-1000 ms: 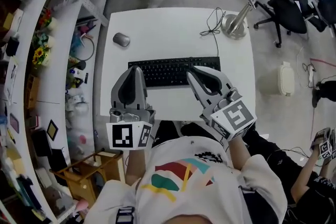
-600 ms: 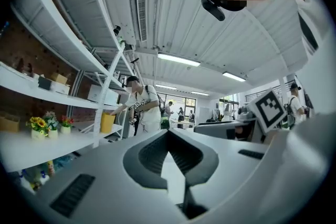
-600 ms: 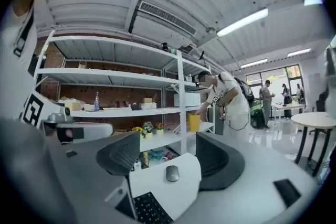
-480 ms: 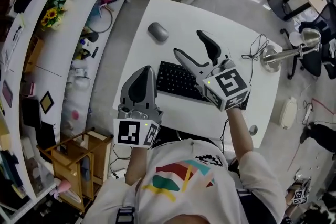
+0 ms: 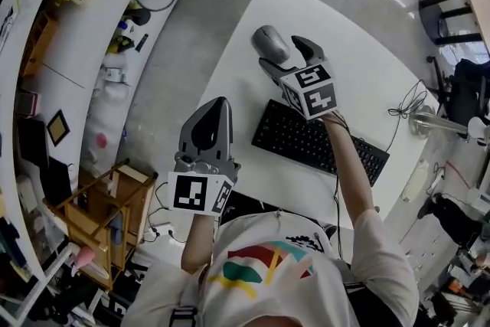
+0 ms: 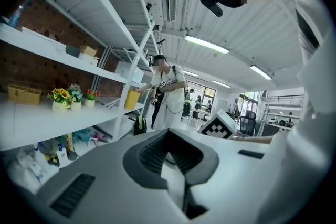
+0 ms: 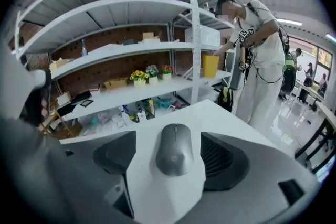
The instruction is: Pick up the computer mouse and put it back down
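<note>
Reaching across the white bench [image 5: 348,61], the right gripper [image 5: 280,53] has its jaws opening wide, one on each side of the grey computer mouse [image 7: 174,155]. The mouse lies flat on the bench between them, near the far left corner, and bare bench shows between it and each pad. A black keyboard [image 5: 306,138] lies nearer the person, to the right of the mouse. The left gripper [image 5: 213,115] hangs off the bench's near left edge with its jaws closed together on nothing. White shelving [image 7: 131,50] stands to the left.
</note>
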A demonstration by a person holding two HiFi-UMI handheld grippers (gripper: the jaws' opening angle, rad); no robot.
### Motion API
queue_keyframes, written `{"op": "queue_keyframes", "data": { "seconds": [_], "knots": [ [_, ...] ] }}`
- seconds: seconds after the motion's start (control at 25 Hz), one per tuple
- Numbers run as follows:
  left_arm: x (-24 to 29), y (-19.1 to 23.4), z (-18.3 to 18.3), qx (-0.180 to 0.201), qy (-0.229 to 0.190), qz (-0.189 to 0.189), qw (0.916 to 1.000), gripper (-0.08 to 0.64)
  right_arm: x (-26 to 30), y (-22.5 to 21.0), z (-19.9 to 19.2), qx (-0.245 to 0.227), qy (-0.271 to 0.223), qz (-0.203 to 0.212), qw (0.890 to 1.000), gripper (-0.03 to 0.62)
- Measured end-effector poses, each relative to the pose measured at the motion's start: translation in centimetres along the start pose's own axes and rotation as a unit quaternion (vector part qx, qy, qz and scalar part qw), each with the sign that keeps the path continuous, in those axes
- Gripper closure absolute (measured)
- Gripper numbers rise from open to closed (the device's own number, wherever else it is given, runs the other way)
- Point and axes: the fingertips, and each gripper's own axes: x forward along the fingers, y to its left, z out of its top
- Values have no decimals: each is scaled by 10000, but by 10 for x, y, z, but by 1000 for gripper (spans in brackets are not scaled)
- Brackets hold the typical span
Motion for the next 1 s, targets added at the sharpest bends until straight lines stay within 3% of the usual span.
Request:
{"op": "queue_keyframes", "data": {
  "seconds": [0.48, 0.72, 0.8, 1.0],
  "knots": [
    [30, 43, -23, -242, 286, 74, 9993, 517, 66, -12, -24, 73, 724, -96, 9973, 233],
    [39, 55, -30, -309, 340, 155, 9988, 517, 71, -13, -24, 103, 734, -47, 9972, 235],
    [41, 55, -30, -313, 346, 146, 9988, 517, 71, -14, -24, 126, 739, -63, 9972, 281],
    [44, 49, -27, -277, 334, 85, 9990, 517, 69, -15, -24, 146, 728, -72, 9972, 285]
  ]
}}
